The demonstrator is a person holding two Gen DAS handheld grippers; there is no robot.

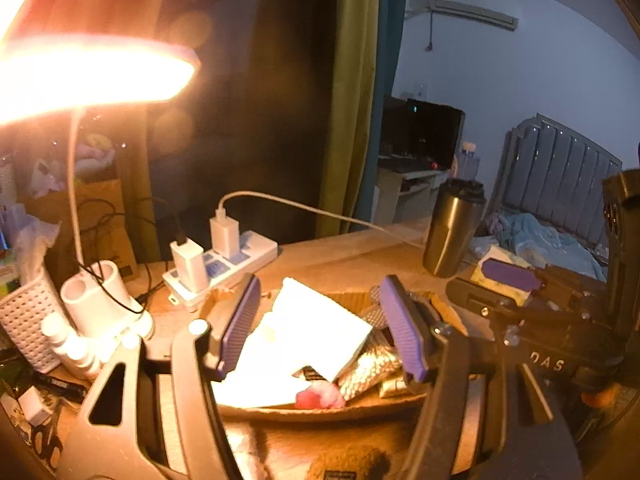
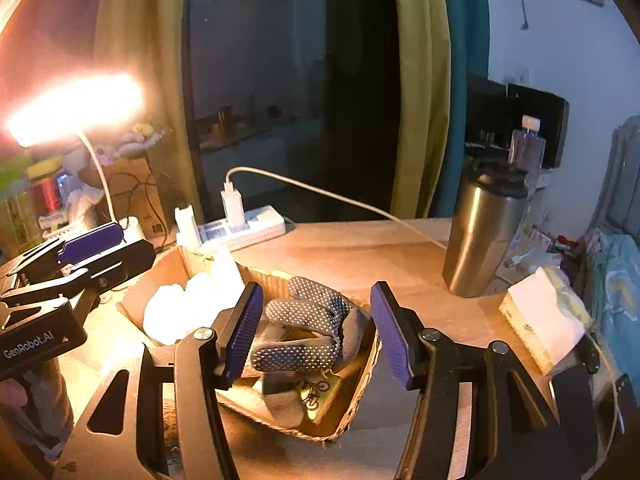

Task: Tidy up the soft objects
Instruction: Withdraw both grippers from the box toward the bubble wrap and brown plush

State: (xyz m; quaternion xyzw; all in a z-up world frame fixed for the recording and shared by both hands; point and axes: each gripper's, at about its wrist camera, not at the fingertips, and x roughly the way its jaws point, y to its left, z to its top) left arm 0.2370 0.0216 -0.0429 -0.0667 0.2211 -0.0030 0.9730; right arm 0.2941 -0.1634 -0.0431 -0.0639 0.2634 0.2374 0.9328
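Note:
A shallow cardboard box (image 2: 168, 268) lies on the wooden desk. In it are white tissue or cloth (image 1: 312, 336) (image 2: 188, 308), a grey dotted work glove (image 2: 308, 332), shiny foil packets (image 1: 368, 372) and a small pink soft thing (image 1: 320, 396). My left gripper (image 1: 320, 324) is open above the white cloth, holding nothing. My right gripper (image 2: 316, 332) is open with the glove between its fingers, apart from both pads. The left gripper also shows in the right wrist view (image 2: 80, 252) at the left. The right gripper body shows in the left wrist view (image 1: 540, 312) at the right.
A lit desk lamp (image 1: 80, 72) glares at upper left. A power strip (image 2: 240, 228) with chargers and a cable lies behind the box. A steel tumbler (image 2: 484, 232) stands at right, a tissue pack (image 2: 540, 320) beside it. White basket and bottles (image 1: 76, 320) are at left.

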